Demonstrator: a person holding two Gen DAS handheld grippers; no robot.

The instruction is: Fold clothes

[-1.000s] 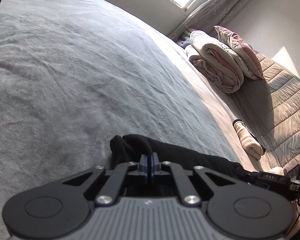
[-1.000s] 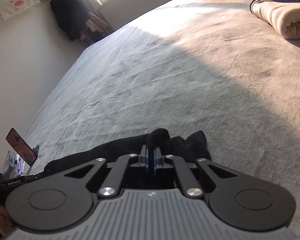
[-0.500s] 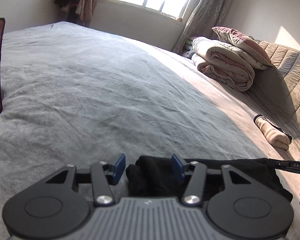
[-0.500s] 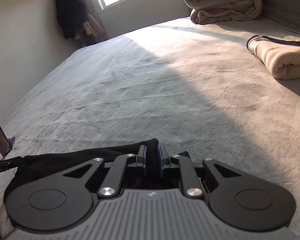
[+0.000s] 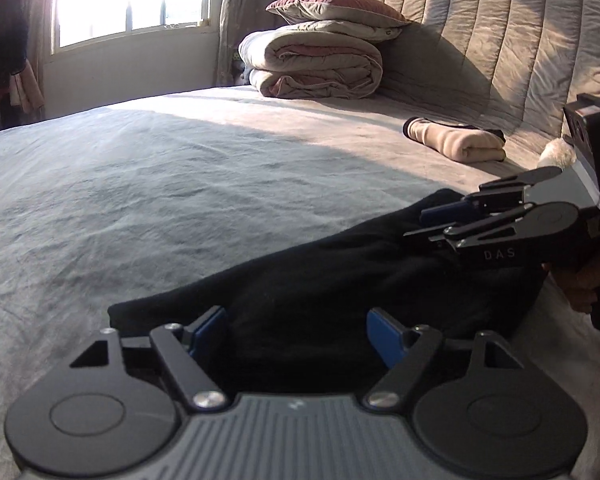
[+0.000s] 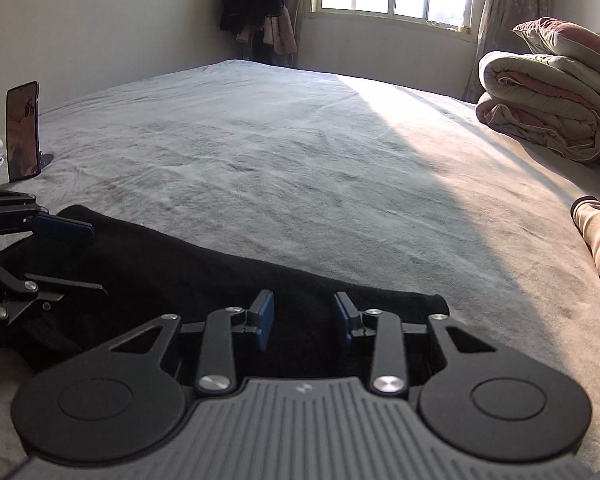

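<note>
Along the bed's (image 5: 180, 184) near edge: black garment (image 5: 340, 280), flat band; left hand-held gripper (image 5: 296, 334) wide open, right hand-held gripper (image 6: 304, 320) part open, both empty; square edges before any further fold

Two claws, one black garment (image 5: 340, 280), one rolled garment (image 5: 456, 142), one phone (image 6: 23, 131).

Bed (image 5: 180, 184): grey cover, lightly creased, sunlit band across the upper right of the left wrist view. Black garment (image 5: 340, 280) lies flat at lower centre. Rolled beige garment (image 5: 456, 142) rests at right, near the headboard. Folded quilt (image 5: 312, 68) sits at upper centre, a pillow (image 5: 336, 6) on top. Phone (image 6: 23, 130) stands upright at the left edge of the right wrist view.
</note>
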